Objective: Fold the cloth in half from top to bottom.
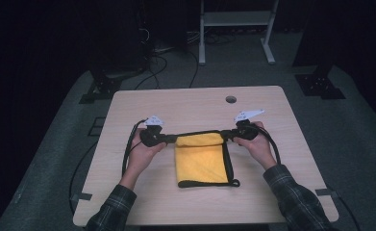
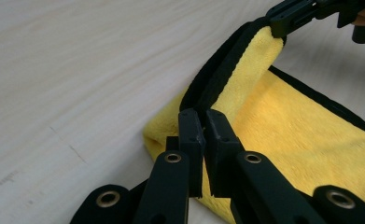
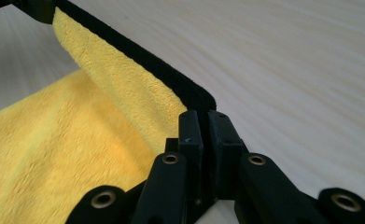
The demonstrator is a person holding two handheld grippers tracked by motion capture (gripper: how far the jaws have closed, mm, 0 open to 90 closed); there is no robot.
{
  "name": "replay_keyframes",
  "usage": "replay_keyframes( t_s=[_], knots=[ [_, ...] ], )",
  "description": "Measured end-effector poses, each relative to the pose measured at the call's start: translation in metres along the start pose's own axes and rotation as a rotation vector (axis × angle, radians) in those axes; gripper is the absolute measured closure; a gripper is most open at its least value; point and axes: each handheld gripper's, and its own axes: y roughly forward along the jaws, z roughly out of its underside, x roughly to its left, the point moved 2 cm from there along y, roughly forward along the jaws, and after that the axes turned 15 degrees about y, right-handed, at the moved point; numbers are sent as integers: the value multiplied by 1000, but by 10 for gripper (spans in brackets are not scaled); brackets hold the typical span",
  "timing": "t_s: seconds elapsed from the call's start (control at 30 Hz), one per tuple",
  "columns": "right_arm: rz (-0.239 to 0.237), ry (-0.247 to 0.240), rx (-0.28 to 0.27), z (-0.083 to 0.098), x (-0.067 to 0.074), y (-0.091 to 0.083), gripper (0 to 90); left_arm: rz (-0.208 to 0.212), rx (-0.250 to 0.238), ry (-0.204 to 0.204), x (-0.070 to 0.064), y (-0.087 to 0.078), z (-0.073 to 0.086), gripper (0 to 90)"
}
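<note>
I hold a yellow cloth [image 1: 200,161] with a black border near the middle of the worktop [image 1: 128,103], a little toward my side. My left hand-held gripper [image 1: 169,139] is clenched on its far-left corner, and my right hand-held gripper [image 1: 230,136] is clenched on its far-right corner; in each gripper view the jaws are pressed together with the black hem pinched between them. The far edge is raised off the wood and pulled fairly taut between the two hand-held grippers, running from 9 to 3 o'clock, while the rest of the cloth lies flat and runs toward 6 o'clock, ending in a near hem with a small black loop [image 1: 235,182] at its right corner. So the body of the cloth lies at 6 o'clock from both hands, with its long axis from 12 to 6, and neither hand is clearly the nearer. I judge that the coming move is a fold, carrying the raised edge toward the near hem, and that both hands should travel together to keep the edge straight. There is bare wood on all sides: wide at 12 o'clock up to the small round hole [image 1: 231,99], and a narrower strip at 6 before the worktop's near edge.
</note>
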Motion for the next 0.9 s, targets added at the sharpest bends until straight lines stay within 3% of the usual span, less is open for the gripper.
replay_keyframes(
  t_s=[0.37, 0.5, 0.77, 0.9],
  knots=[
    [-28, -25, 18, 22, 18, -15, 839, 44, 3, -11, -23, -9, 17, 860],
    [-45, -31, 16, 33, 28, -24, 838, 48, 2, 14, -36, -17, 18, 860],
    [-77, -32, -7, 45, 39, -39, 838, 63, -13, 32, -51, -27, 19, 860],
    [-84, -30, 14, 57, 44, -43, 835, 91, 12, 38, -62, -25, 25, 859]
  ],
)
